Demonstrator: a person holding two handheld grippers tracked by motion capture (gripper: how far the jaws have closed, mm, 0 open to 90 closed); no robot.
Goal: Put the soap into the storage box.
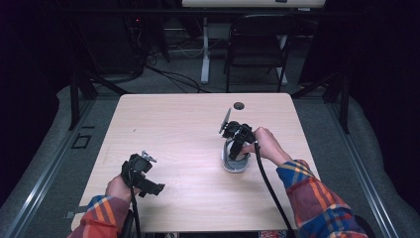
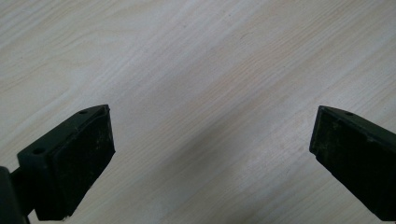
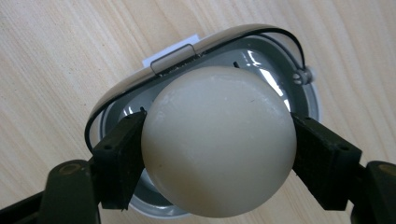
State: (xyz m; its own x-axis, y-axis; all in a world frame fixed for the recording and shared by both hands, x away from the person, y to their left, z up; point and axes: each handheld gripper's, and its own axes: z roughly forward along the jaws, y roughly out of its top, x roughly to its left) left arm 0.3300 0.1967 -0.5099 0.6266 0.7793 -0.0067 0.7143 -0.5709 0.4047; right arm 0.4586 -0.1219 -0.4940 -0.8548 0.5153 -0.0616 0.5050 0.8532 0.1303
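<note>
Pale wood table, dark room behind. Right gripper clamped on cream ball above grey dish. Left gripper near left, spread wide, holding nothing.

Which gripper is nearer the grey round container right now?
Right. The right gripper hangs just above the grey container, clamping a cream ball; the left gripper sits far across the table.

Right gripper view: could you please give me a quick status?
Right gripper shut on white ball, above grey dish. Left gripper open over bare table. Nothing in the way.
</note>
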